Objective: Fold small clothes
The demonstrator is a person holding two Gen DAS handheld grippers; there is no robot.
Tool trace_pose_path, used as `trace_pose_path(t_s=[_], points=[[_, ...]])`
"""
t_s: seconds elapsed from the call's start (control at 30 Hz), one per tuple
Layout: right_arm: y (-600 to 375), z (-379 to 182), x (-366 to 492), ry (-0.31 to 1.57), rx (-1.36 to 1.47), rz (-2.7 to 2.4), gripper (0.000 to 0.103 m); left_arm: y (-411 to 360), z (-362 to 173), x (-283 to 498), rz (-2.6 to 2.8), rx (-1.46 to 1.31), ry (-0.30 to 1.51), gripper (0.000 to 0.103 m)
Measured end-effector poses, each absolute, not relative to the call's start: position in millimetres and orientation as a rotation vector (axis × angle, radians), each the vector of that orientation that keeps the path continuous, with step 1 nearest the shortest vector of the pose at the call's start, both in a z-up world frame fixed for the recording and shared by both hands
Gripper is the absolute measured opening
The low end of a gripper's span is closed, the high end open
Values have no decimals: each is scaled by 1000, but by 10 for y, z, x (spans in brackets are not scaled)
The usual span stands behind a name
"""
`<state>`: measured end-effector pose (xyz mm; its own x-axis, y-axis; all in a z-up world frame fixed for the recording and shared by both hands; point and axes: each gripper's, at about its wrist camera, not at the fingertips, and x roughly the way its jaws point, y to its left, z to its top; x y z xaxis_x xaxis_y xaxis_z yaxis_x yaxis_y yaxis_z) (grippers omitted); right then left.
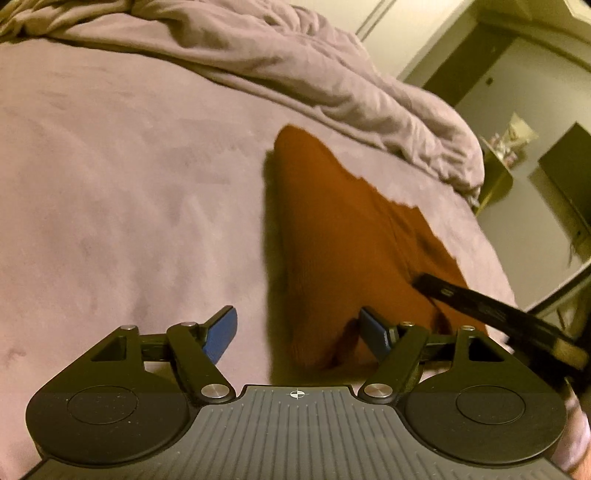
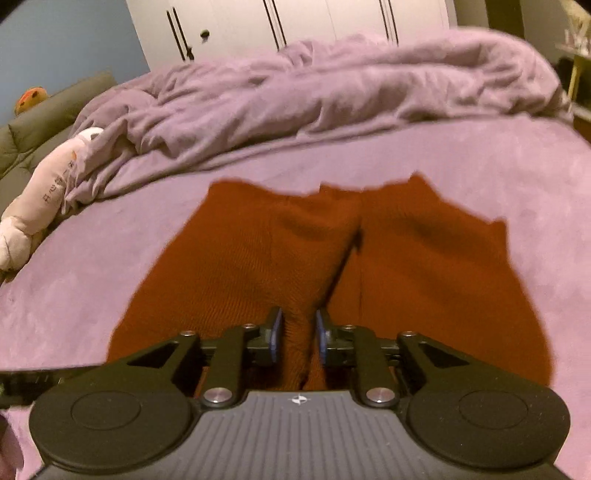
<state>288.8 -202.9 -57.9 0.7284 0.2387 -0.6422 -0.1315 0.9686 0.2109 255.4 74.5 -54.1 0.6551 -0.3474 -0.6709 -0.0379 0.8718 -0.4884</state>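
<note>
A rust-orange knit garment (image 2: 369, 258) lies spread on the lilac bed sheet (image 2: 92, 266), with a dark crease down its middle. My right gripper (image 2: 299, 334) pinches a raised fold at the garment's near edge, its blue pads (image 2: 276, 334) close together with cloth filling the gap. In the left wrist view the garment (image 1: 332, 229) narrows away towards the far side. My left gripper (image 1: 299, 332) stands open over its near corner; the cloth lies between the pads, close to the right pad (image 1: 375, 332), without being pinched. A finger of the right gripper (image 1: 480, 306) reaches in from the right.
A crumpled lilac duvet (image 2: 314, 85) is heaped along the back of the bed. A pale plush toy (image 2: 44, 184) lies at the left edge. White wardrobe doors (image 2: 295, 22) stand behind. The bed's edge drops off at the right (image 1: 491, 236), near a yellow side table (image 1: 498, 177).
</note>
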Motion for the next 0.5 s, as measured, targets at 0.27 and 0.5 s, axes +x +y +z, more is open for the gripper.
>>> trace_pose_path(t_s=[0.27, 0.5], points=[[-2153, -545, 2702, 704, 193, 165, 22, 739, -613, 2728, -197, -552, 880, 77], [-2426, -637, 2704, 722, 376, 178, 55, 738, -701, 2814, -207, -592, 901, 78]])
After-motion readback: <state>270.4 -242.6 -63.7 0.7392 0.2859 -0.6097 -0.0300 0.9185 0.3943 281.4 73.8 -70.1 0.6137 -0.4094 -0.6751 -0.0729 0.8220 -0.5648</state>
